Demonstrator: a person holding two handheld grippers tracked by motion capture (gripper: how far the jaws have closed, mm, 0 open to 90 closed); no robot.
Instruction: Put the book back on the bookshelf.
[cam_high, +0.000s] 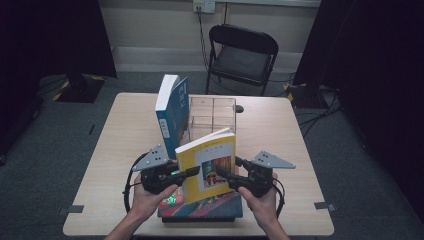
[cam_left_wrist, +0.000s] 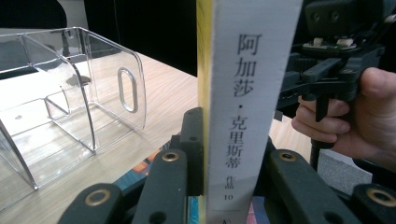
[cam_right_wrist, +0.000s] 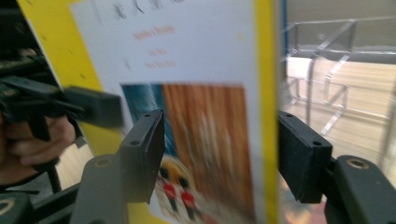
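Tabletop — yellow book (cam_high: 207, 162) upright, spine leftward

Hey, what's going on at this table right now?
A person is lifting a yellow book upright off a colourful book lying flat at the table's near edge. The left hand-held gripper is clamped on its spine edge, while the right hand-held gripper has its jaws open, standing clear of the cover. Behind stand a clear acrylic organizer and a blue book propped upright against it.
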